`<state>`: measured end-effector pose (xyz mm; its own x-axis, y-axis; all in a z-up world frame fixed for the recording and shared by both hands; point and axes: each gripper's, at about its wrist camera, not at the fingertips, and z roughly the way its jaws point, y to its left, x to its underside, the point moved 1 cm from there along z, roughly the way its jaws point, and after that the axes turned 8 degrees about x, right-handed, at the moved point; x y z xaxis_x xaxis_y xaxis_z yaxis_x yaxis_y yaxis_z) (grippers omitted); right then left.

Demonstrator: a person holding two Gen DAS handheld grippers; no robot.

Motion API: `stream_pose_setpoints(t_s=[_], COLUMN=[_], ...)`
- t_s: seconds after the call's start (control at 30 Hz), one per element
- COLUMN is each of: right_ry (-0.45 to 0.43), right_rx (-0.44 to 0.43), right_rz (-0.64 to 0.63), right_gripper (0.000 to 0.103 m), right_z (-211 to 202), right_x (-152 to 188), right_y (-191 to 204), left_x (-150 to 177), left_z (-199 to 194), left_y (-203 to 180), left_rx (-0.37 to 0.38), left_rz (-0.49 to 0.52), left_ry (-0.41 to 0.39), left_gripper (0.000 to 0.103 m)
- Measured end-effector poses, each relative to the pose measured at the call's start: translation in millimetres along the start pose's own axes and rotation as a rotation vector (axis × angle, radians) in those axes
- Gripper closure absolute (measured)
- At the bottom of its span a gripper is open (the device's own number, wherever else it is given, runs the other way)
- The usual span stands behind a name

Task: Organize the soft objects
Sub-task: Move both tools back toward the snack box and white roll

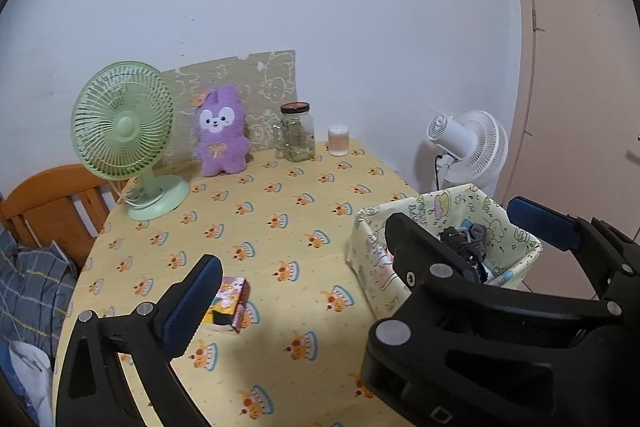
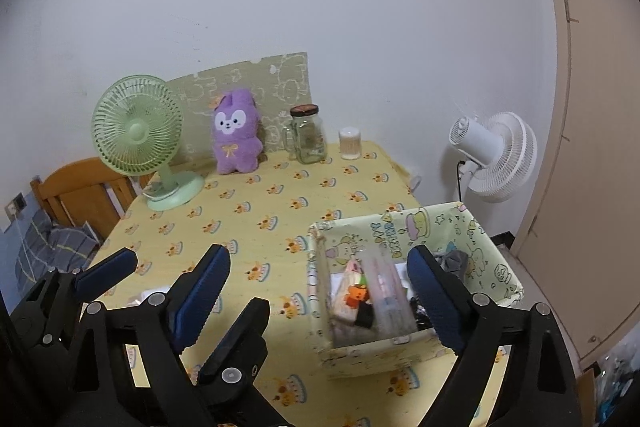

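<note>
A fabric storage box (image 2: 404,351) with cartoon prints stands on the right of the yellow table; it holds a pouch with an orange figure (image 2: 356,295) and dark soft items (image 1: 466,241). A purple plush bunny (image 1: 220,133) sits upright at the back of the table, also in the right wrist view (image 2: 236,133). My left gripper (image 1: 372,247) is open and empty above the table's front. My right gripper (image 2: 320,291) is open and empty over the box's near side. The left gripper also shows at the left of the right wrist view (image 2: 176,263).
A green desk fan (image 1: 124,135), a glass jar (image 1: 296,139) and a cotton swab holder (image 1: 338,141) stand along the back. A small colourful box (image 1: 230,303) lies near the front. A white floor fan (image 1: 472,151) stands right of the table; a wooden chair (image 1: 52,207) stands left.
</note>
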<state>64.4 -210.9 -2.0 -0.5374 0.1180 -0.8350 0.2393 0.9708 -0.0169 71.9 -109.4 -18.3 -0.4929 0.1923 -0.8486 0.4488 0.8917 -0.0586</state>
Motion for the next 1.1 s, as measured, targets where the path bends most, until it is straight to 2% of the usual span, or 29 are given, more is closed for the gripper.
stream_pose_setpoints(t_s=[0.37,0.67,1.1], right_ry=[-0.016,-0.013,0.027], right_rx=[-0.013,-0.043,-0.054], right_rz=[-0.018,-0.044,-0.075], right_gripper=[0.0,0.0,0.0], right_z=[-9.6,-8.6,8.5], right_x=[3.0,6.7,19.9], right_y=[31.5,55.7,85.5], left_x=[9.0,16.5,33.8], left_z=[-18.8,-25.9,-14.3], left_y=[26.4,48.8,78.7], left_rx=[-0.035,-0.061,-0.061], left_rz=[-0.016,-0.037,-0.065], left_ry=[-0.021,-0.024,0.016], left_gripper=[0.0,0.0,0.0])
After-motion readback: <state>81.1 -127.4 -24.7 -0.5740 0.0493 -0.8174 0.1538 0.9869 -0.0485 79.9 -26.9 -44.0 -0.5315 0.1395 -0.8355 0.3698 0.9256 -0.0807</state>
